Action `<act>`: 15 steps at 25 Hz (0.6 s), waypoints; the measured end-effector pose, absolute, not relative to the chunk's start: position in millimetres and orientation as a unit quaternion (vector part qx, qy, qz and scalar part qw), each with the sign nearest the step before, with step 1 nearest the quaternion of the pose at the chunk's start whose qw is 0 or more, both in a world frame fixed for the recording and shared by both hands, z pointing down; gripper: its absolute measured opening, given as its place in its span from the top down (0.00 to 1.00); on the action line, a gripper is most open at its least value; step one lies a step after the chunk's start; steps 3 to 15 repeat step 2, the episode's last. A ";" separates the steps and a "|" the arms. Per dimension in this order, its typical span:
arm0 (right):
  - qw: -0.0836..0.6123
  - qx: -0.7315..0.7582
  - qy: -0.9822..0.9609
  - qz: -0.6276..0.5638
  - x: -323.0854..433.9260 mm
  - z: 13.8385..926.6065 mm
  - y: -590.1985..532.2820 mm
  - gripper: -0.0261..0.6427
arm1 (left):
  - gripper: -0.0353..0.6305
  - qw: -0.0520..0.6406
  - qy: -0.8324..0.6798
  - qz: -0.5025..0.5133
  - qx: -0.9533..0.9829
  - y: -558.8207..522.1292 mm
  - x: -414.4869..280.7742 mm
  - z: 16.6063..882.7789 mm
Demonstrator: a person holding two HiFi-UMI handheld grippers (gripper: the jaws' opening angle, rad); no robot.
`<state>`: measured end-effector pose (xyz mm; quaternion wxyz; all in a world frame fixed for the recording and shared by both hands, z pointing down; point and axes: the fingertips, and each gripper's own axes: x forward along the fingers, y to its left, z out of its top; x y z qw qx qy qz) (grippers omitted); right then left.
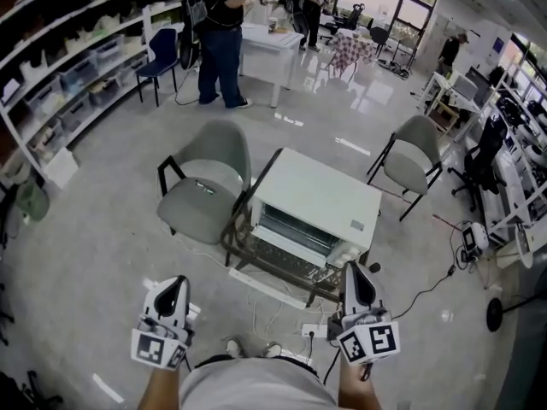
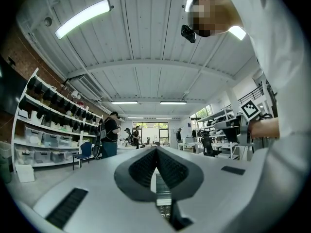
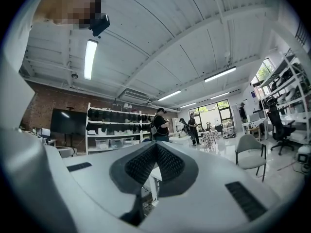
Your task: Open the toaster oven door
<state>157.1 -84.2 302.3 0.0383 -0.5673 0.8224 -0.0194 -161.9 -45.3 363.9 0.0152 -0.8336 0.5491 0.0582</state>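
A white toaster oven stands on a low dark-framed table in the middle of the floor. Its glass door faces me and looks closed. Both grippers are held low in front of my body, short of the table and touching nothing. My left gripper is off to the left of the oven, its jaws shut and empty. My right gripper hangs just before the oven's near right corner, jaws also shut with nothing between them. Both gripper views look up over the room toward the ceiling.
A grey chair stands close to the table's left, another to the far right. Cables and a power strip lie on the floor by my feet. Storage shelves line the left wall. People stand by a white table at the back.
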 end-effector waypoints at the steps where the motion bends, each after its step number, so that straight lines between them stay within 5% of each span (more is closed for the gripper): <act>1: 0.039 -0.566 0.823 -0.019 156.3 300.2 -85.3 0.93 | 0.92 0.015 0.549 0.058 -0.834 -46.5 -161.1 362.2; 15: 0.039 -0.565 0.824 -0.018 155.5 298.1 -86.4 0.93 | 0.92 0.014 0.549 0.057 -0.834 -47.6 -160.2 360.4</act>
